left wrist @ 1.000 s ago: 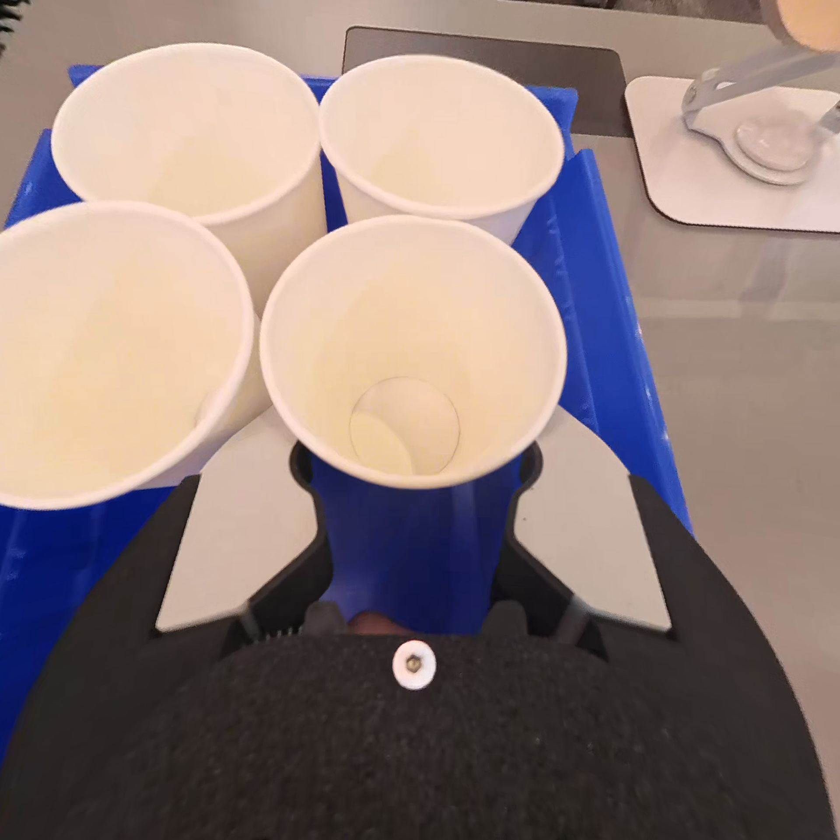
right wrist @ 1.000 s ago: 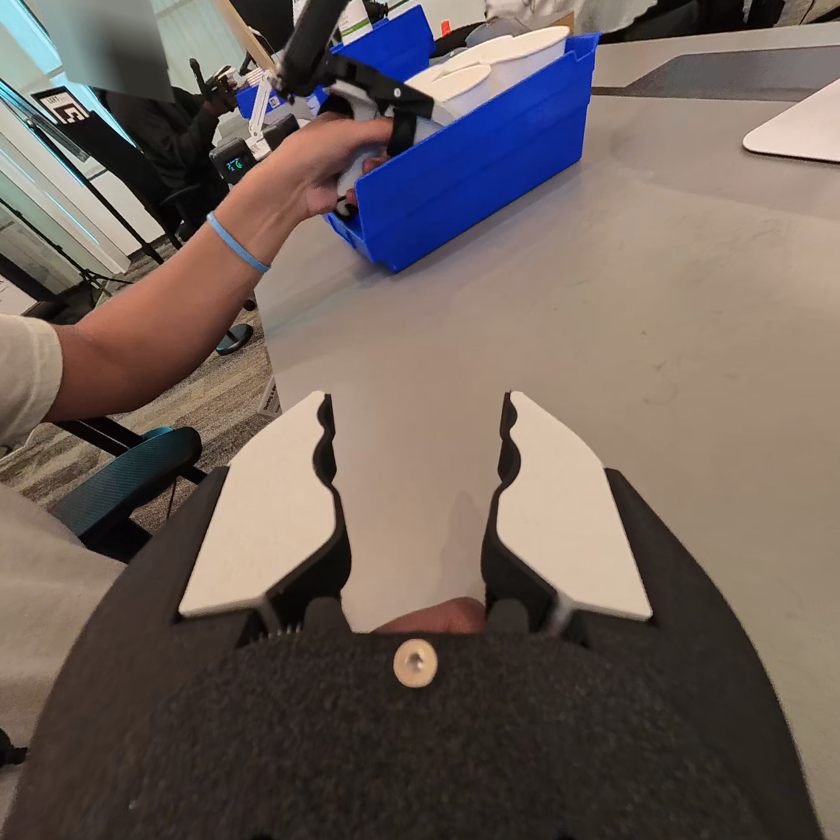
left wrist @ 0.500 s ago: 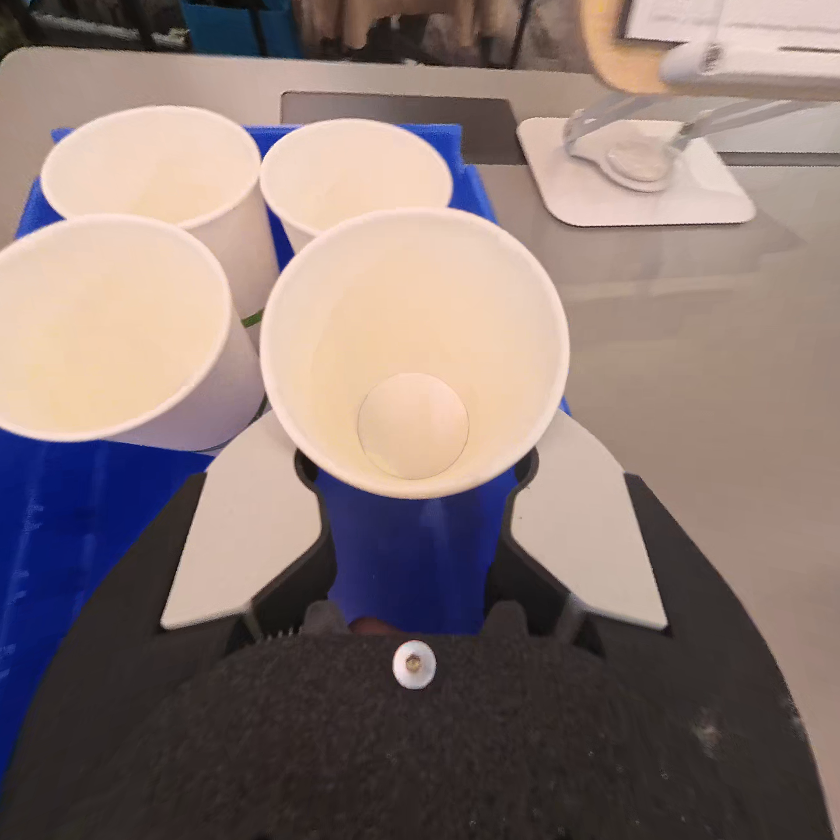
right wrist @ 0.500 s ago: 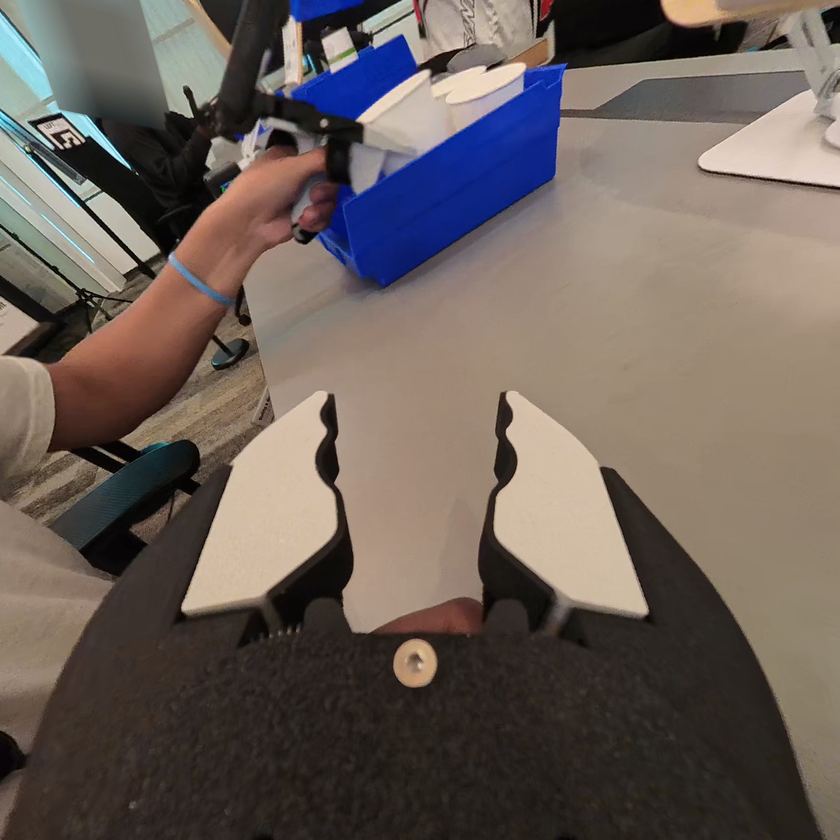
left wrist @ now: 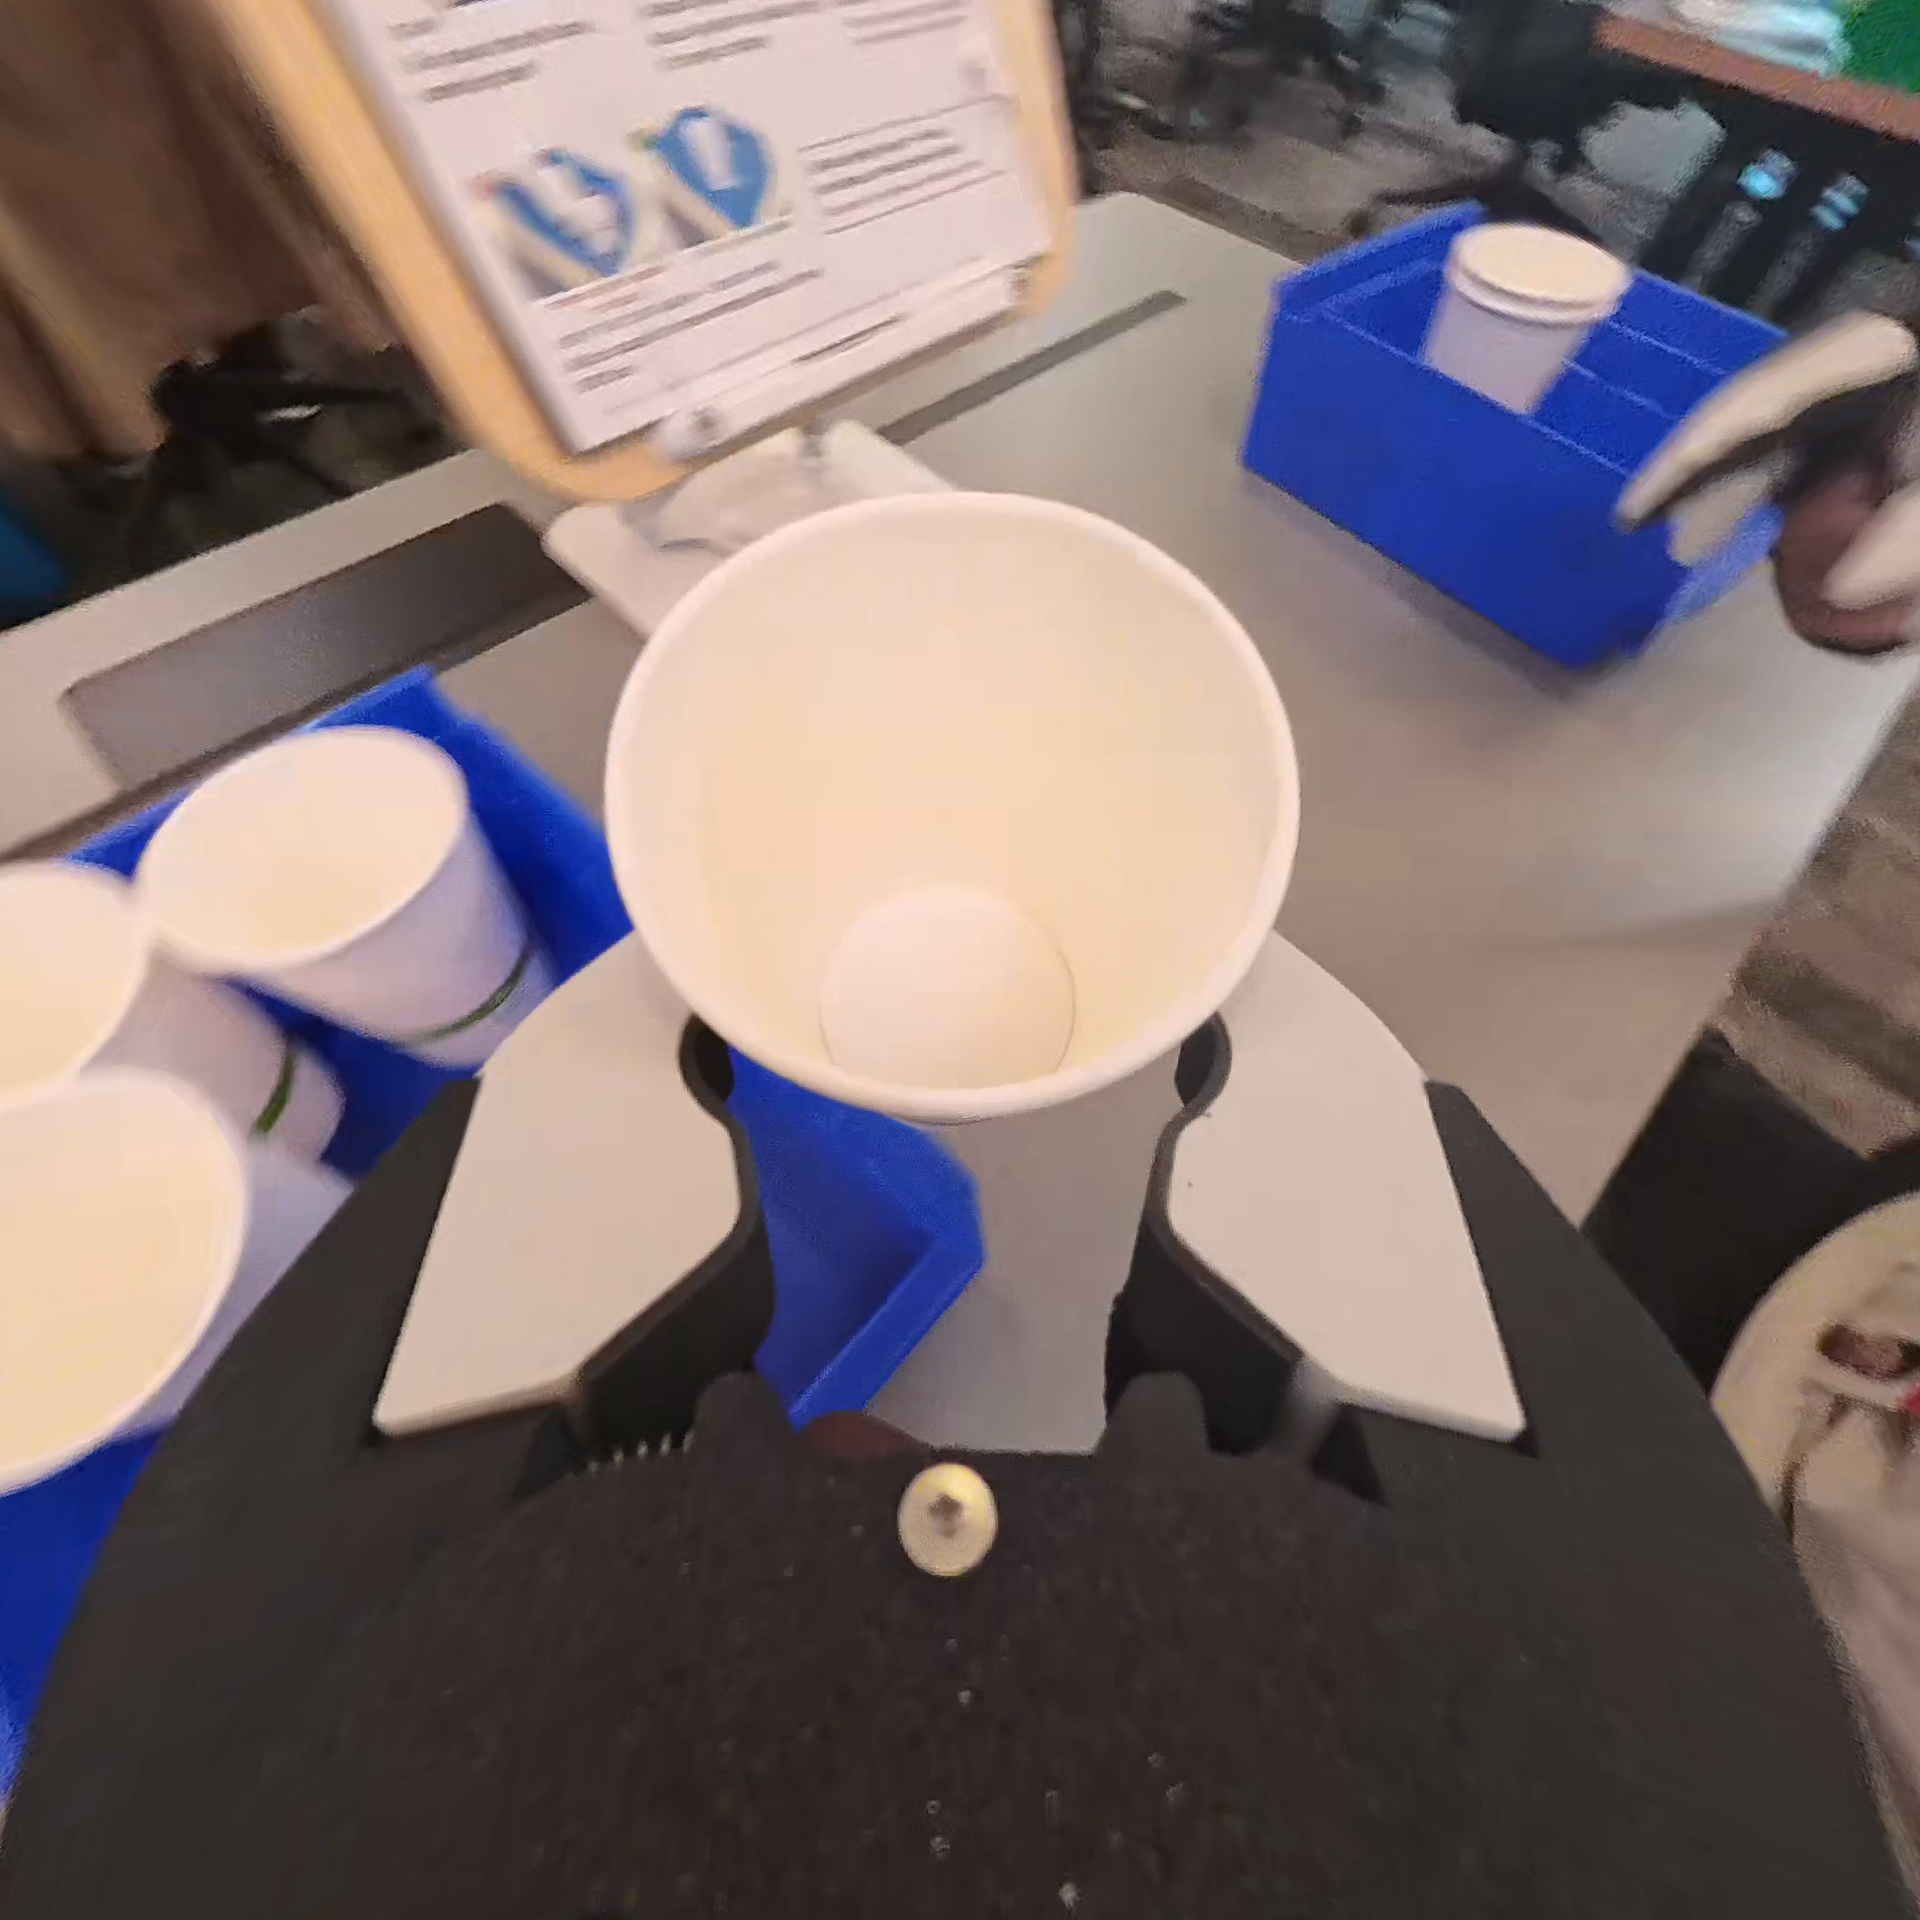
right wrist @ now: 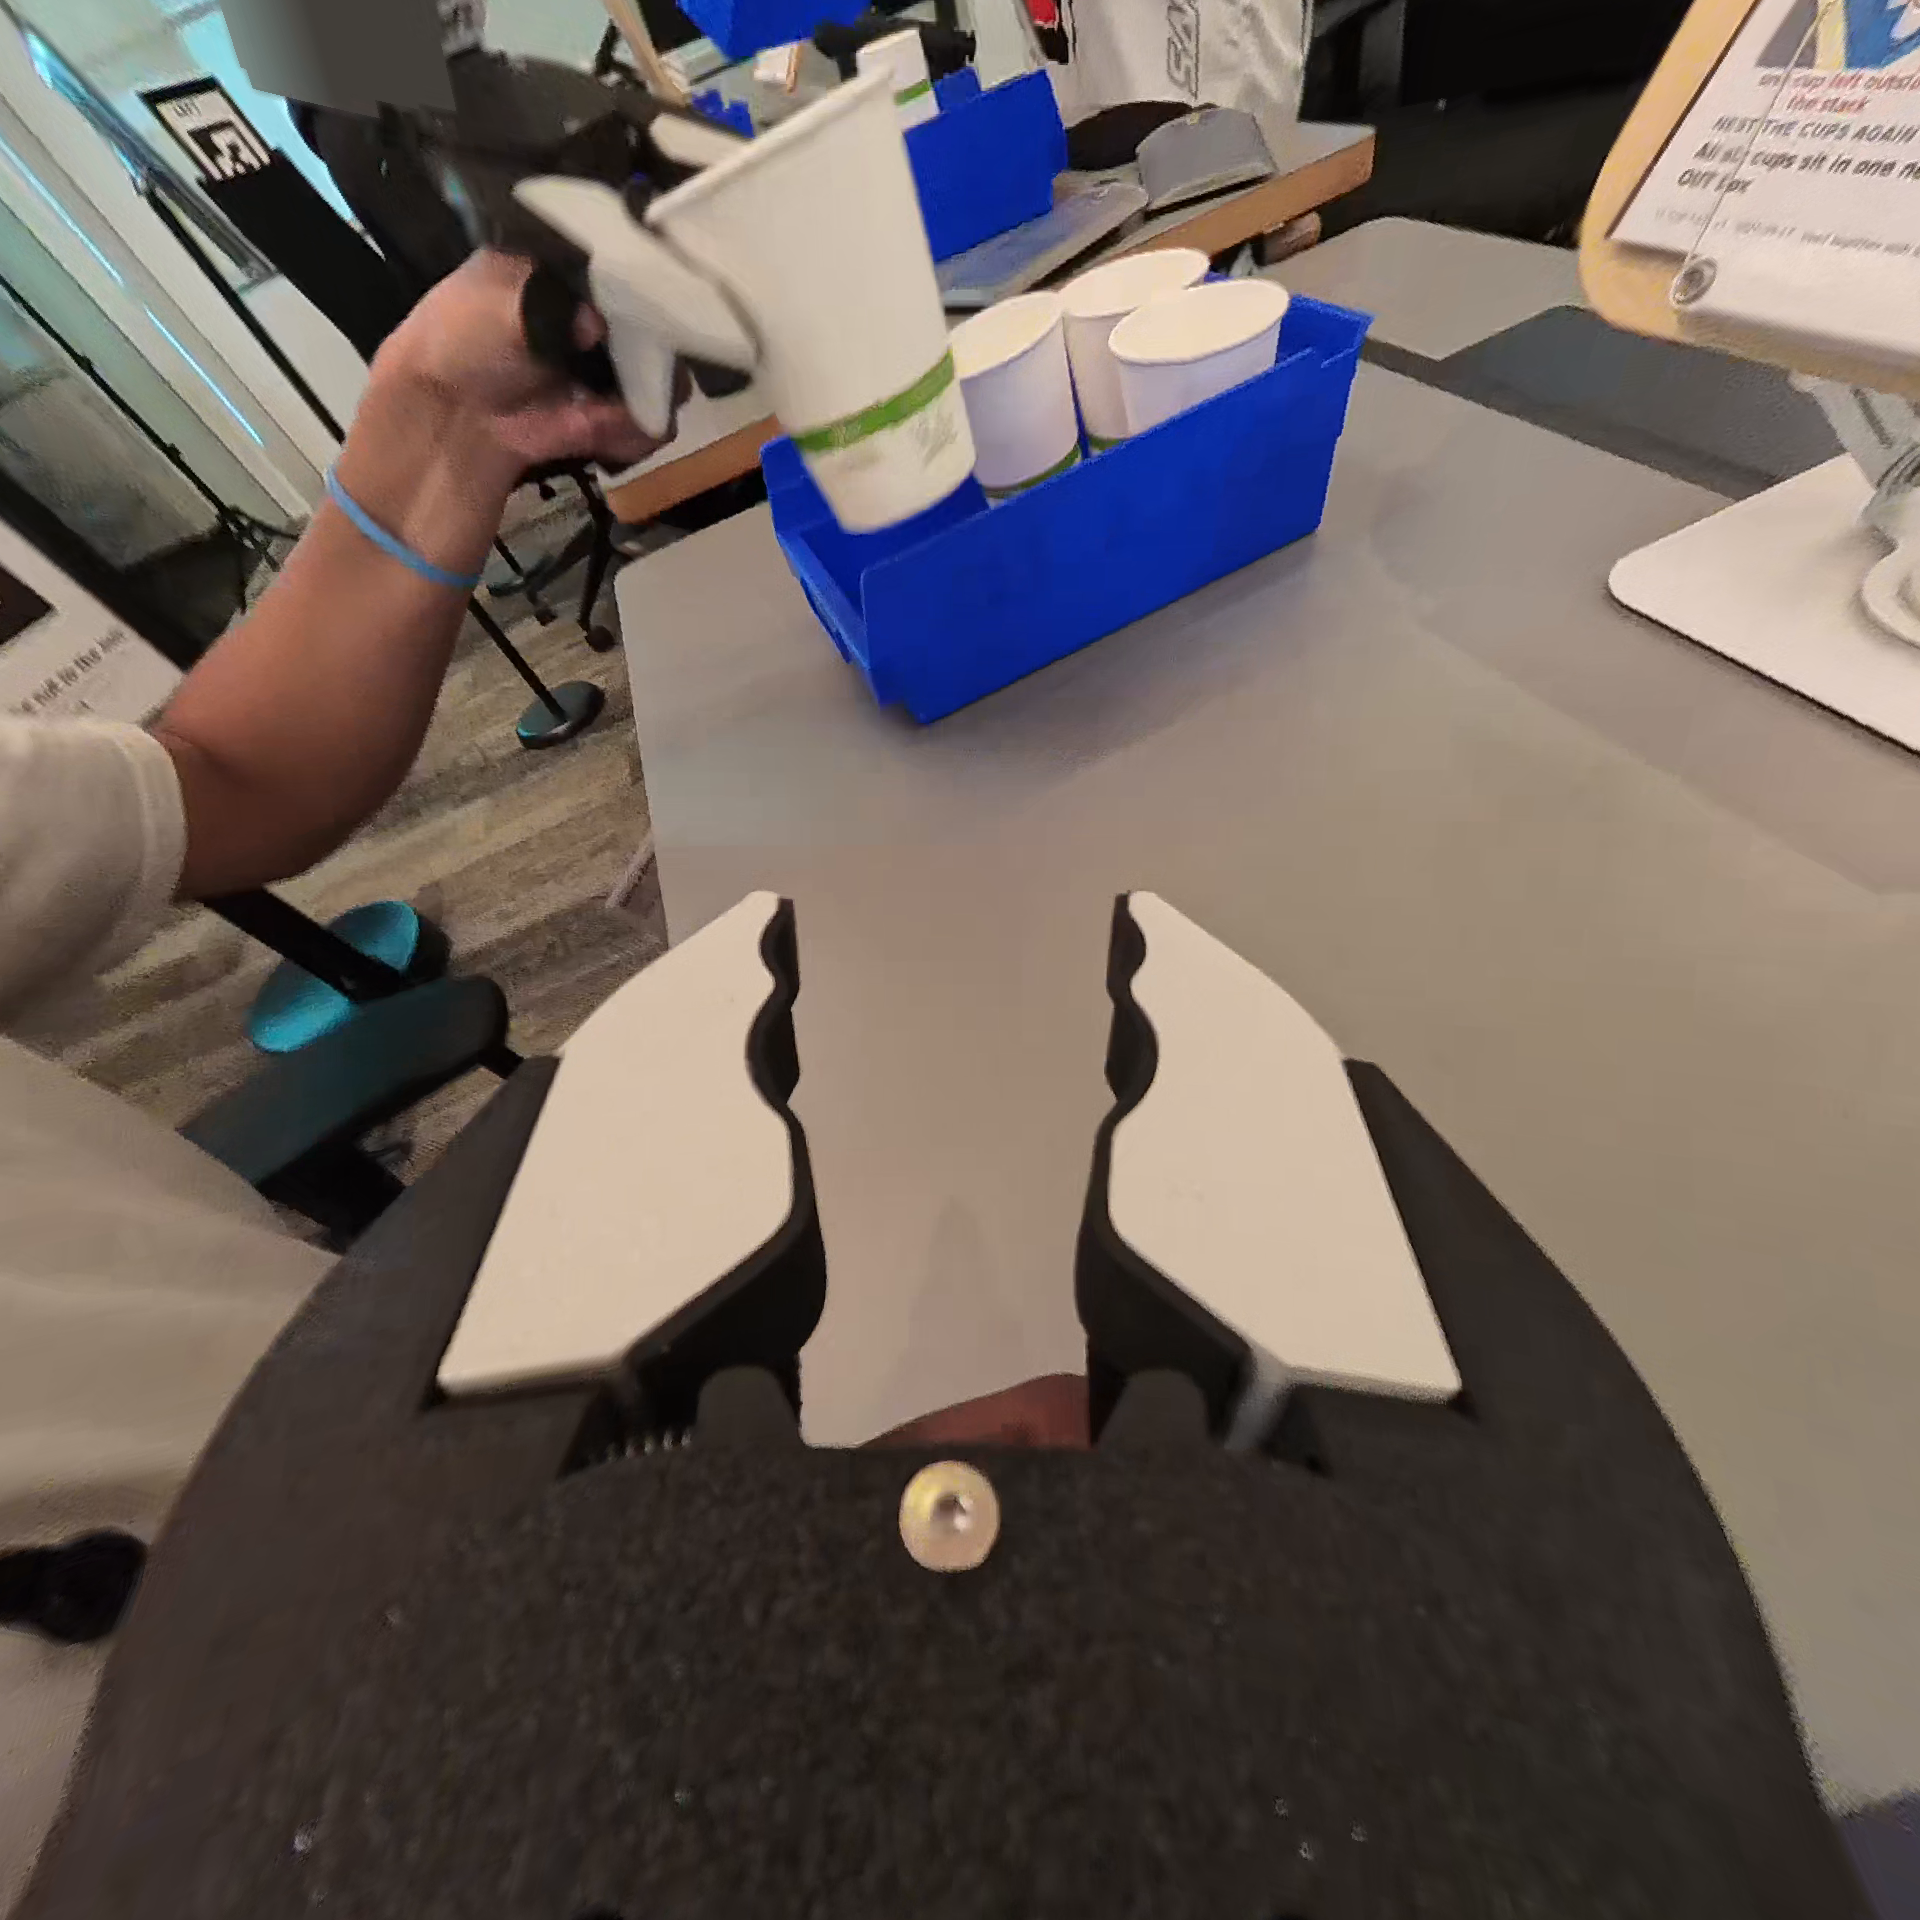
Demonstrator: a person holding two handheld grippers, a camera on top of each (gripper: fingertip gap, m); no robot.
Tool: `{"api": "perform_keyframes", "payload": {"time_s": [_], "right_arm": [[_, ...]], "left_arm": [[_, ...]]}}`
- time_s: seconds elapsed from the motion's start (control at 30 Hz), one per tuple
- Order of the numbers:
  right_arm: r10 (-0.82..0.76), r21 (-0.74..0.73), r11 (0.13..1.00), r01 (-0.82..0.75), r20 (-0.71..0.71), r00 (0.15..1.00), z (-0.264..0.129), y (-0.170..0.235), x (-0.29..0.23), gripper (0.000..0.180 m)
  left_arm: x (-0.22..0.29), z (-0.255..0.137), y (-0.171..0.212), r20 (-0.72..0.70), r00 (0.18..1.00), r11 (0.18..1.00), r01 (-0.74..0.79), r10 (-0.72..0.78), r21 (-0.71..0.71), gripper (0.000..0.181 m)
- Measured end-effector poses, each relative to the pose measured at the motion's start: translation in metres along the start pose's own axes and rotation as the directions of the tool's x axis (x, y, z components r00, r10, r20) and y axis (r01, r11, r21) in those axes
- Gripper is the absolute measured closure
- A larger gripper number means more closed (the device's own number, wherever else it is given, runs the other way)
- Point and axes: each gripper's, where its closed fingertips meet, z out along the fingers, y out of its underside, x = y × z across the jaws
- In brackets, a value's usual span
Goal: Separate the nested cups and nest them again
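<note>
Lower centre, left wrist view: left gripper (left wrist: 951,1049) clenching the paper cup (left wrist: 951,790) just under its rim.
Lower centre, right wrist view: right gripper (right wrist: 951,1049) gaping, holding nothing, hanging over the grey table (right wrist: 1455,831).
Upper left, right wrist view: cup riding tilted, clear of the blue bin (right wrist: 1091,561).
Upper centre: three cups (right wrist: 1195,353) standing in the bin.
Handling: probably light, thin-walled, crushing easily; gripping gently on the wall, near the rim.

Matt paper cup (left wrist: 951,790); glossy blue plastic bin (right wrist: 1091,561); smooth grey table (right wrist: 1403,883).
</note>
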Motion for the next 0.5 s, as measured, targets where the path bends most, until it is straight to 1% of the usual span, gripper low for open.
{"api": "perform_keyframes", "payload": {"time_s": [0.07, 0.13, 0.2, 0.3, 0.4, 0.5], "right_arm": [[0.038, -0.018, 0.999, -0.038, 0.011, 0.999, 0.005, -0.021, -0.002, 0.124], [0.046, -0.079, 0.996, -0.044, 0.02, 0.999, 0.011, -0.038, -0.004, 0.126], [0.045, -0.125, 0.991, -0.045, -0.003, 0.999, 0.016, -0.058, 0.001, 0.126], [0.052, -0.201, 0.978, -0.062, -0.058, 0.997, 0.022, -0.079, 0.012, 0.127], [0.056, -0.273, 0.958, -0.084, -0.106, 0.993, 0.029, -0.085, 0.023, 0.128], [0.029, -0.362, 0.928, -0.087, -0.162, 0.986, 0.035, -0.075, 0.035, 0.13]], "left_arm": [[0.03, 0.014, -0.012, -0.064, 0.993, 0.995, -0.104, 0.103, -0.011, 0.096], [0.058, 0.032, -0.019, -0.112, 0.977, 0.982, -0.187, 0.183, -0.032, 0.096], [0.081, 0.052, -0.024, -0.152, 0.962, 0.972, -0.233, 0.225, -0.037, 0.096], [0.108, 0.081, -0.026, -0.198, 0.947, 0.964, -0.264, 0.251, -0.041, 0.096], [0.129, 0.104, -0.022, -0.23, 0.937, 0.959, -0.281, 0.264, -0.045, 0.096], [0.143, 0.121, -0.018, -0.24, 0.932, 0.954, -0.294, 0.273, -0.054, 0.096]]}}
